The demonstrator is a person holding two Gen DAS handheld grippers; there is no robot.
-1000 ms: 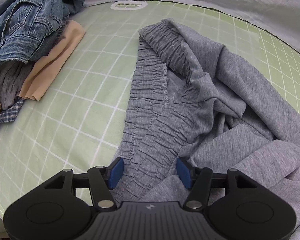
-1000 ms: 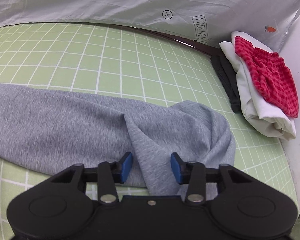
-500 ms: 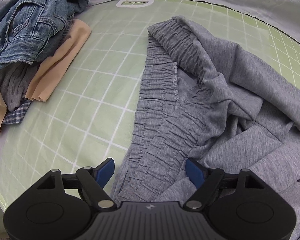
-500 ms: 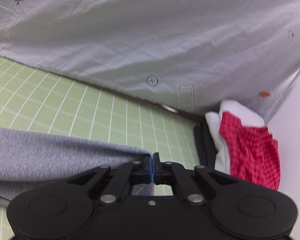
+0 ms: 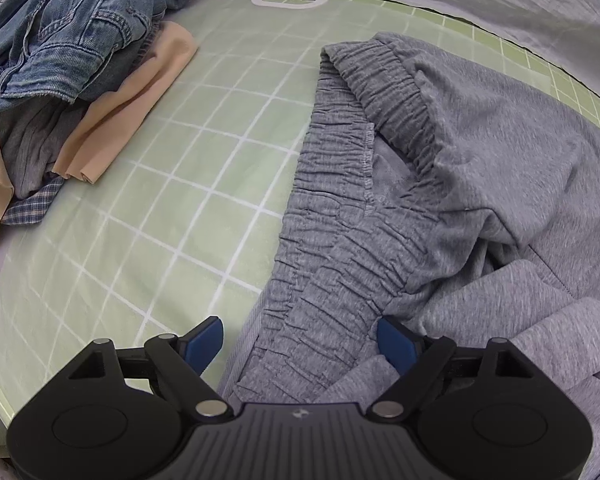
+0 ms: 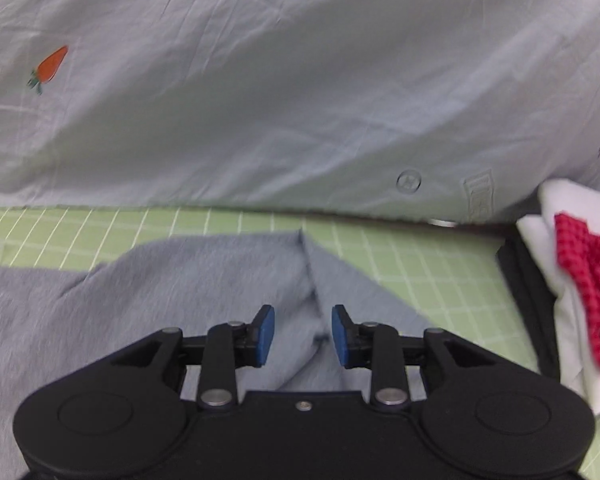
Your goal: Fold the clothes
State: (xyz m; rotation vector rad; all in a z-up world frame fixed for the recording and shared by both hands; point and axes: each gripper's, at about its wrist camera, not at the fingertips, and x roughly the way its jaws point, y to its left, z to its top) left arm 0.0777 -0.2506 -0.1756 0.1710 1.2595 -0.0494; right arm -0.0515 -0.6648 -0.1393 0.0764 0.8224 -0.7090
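Observation:
Grey sweatpants [image 5: 440,184] lie crumpled on the green grid mat [image 5: 188,184], the ribbed elastic waistband [image 5: 340,240] running toward the camera. My left gripper [image 5: 300,344] is wide open, its blue pads on either side of the near waistband end. In the right wrist view the grey pant leg [image 6: 220,280] lies on the mat with a raised crease. My right gripper [image 6: 303,336] is open over that crease and holds nothing.
A heap of clothes with a denim jacket [image 5: 60,32] and a tan garment [image 5: 132,112] sits at the far left. Folded clothes, white [image 6: 560,260] with a red checked piece [image 6: 592,280] on top, lie at the right. A pale sheet [image 6: 300,100] rises behind the mat.
My left gripper opened wider and the waistband shifted right. My right gripper closed on the pant leg, lifted it, then opened and let it go.

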